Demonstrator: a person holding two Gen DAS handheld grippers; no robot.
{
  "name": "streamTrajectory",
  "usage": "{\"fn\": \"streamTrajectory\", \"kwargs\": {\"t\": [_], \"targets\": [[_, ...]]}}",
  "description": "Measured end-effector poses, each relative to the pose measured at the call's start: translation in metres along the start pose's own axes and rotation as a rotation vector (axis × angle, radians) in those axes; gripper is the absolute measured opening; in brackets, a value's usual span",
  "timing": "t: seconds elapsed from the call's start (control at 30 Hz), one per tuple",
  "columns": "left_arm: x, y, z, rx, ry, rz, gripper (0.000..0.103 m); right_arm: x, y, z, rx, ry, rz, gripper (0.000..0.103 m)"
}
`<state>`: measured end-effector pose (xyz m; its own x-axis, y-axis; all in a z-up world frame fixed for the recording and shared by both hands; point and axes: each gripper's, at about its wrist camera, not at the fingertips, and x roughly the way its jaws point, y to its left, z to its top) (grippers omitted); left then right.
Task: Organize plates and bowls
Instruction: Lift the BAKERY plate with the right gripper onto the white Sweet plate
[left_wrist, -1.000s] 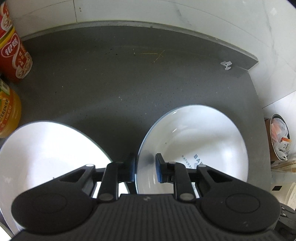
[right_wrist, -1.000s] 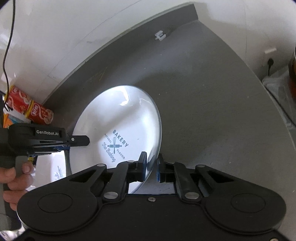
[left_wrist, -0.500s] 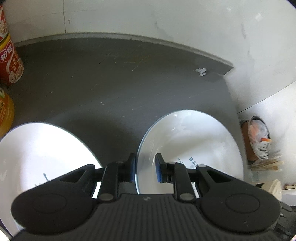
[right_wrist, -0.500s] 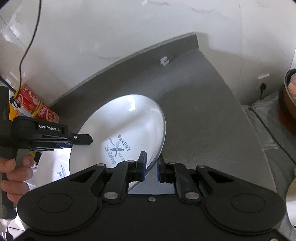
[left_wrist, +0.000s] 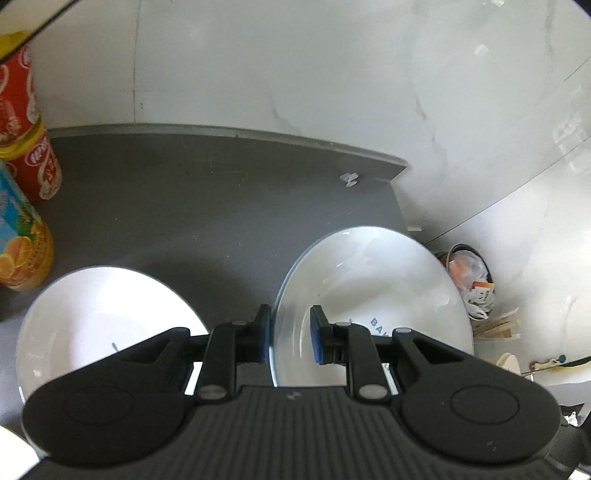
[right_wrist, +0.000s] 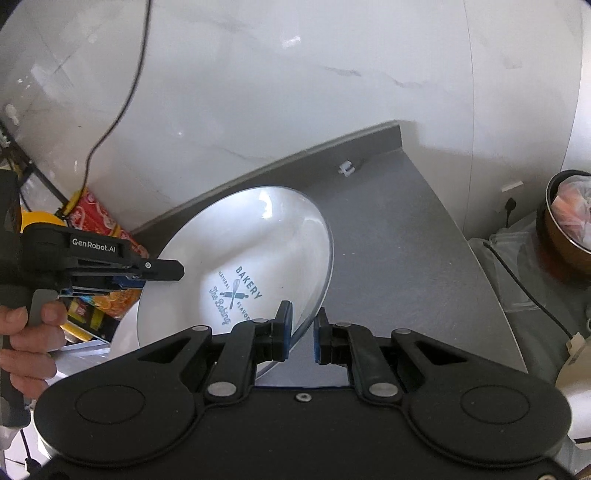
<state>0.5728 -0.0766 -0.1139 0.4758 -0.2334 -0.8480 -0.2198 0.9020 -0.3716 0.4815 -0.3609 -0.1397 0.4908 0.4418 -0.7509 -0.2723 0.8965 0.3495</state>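
A white deep plate (left_wrist: 369, 288) printed "BAKERY" hangs tilted above the grey counter (left_wrist: 221, 206), held from both sides. My left gripper (left_wrist: 290, 334) is shut on its left rim. My right gripper (right_wrist: 302, 330) is shut on the opposite rim of the same plate (right_wrist: 251, 243). The right wrist view also shows the left gripper (right_wrist: 162, 269) at the plate's far edge, with a person's hand (right_wrist: 26, 332) on its handle. A second white plate (left_wrist: 103, 314) lies on the counter to the left, partly under the held one.
Red cans (left_wrist: 40, 173) and an orange juice bottle (left_wrist: 22, 251) stand at the counter's left. A small white clip (left_wrist: 349, 179) lies near the back edge. A brown pot (right_wrist: 569, 229) with a plastic bag sits off the counter's right end. A black cable (right_wrist: 122, 103) hangs on the wall.
Both grippers have risen with the plate held between them; the counter has dropped away and more of the white wall shows. The second plate has stayed on the counter.
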Motion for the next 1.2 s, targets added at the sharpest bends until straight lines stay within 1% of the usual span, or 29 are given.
{"fn": "streamTrajectory", "kwargs": {"t": [0.3,0.47,0.73,0.83,1.2], "targets": [[-0.041,0.014,-0.009,0.02,-0.026,-0.051,0.02,-0.026,0.032,-0.016,0.005,-0.035,-0.015,0.012],[-0.062,0.028,-0.014,0.024,-0.046,-0.068,0.02,-0.032,0.052,-0.027,0.005,-0.044,-0.015,0.012],[-0.086,0.068,-0.027,-0.002,-0.056,-0.059,0.02,-0.025,0.088,-0.043,-0.011,-0.023,-0.01,0.012],[-0.095,0.082,-0.032,0.006,-0.069,-0.052,0.02,-0.019,0.101,-0.048,-0.021,-0.012,-0.005,0.013],[-0.107,0.134,-0.044,-0.046,-0.066,-0.026,0.02,0.003,0.137,-0.058,-0.062,0.026,0.003,0.012]]}}
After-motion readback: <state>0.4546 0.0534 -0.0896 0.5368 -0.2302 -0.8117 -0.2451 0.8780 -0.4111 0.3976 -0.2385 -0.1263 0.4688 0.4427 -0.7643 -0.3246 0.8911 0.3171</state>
